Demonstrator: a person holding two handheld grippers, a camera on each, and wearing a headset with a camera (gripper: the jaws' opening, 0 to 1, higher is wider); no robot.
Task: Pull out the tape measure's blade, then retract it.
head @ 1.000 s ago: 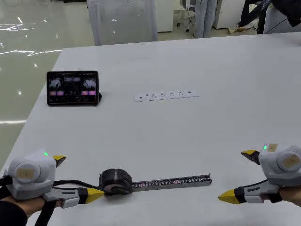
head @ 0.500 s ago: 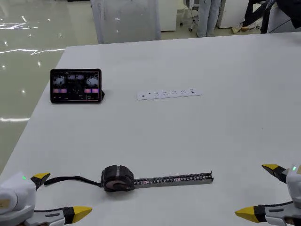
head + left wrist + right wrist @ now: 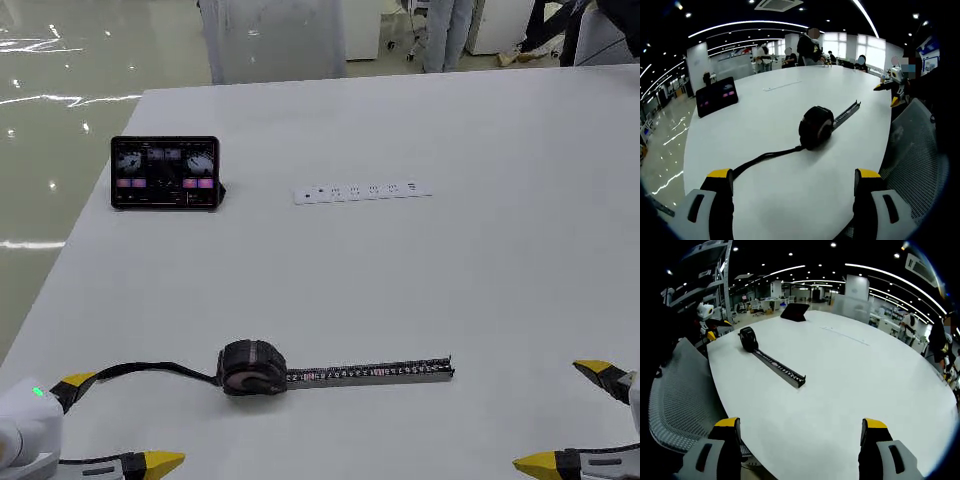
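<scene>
At the lower left of the head view, the white left gripper point(image 3: 120, 421) with yellow-tipped jaws is seen at the near left corner of the large white table point(image 3: 430, 280). Its jaws are spread wide and nothing is held between them. A thin black strap point(image 3: 150, 370) is laid across the tabletop from just beside one of those jaw tips to the tape measure; whether strap and tip touch cannot be told. Farther back on the left, a dark rectangular tablet point(image 3: 165, 172) with a lit screen is propped upright. The round black tape measure point(image 3: 250, 368) is rested on the table near its front edge, between the two grippers and apart from both. Its dark, marked blade point(image 3: 370, 372) is drawn out to the right and laid flat, with the end hook at its far right tip. Well behind it, a long white power strip point(image 3: 362, 191) is laid flat. At the lower right, the white right gripper point(image 3: 562, 415) is held with its yellow-tipped jaws wide apart and empty, well clear of the blade's end.
</scene>
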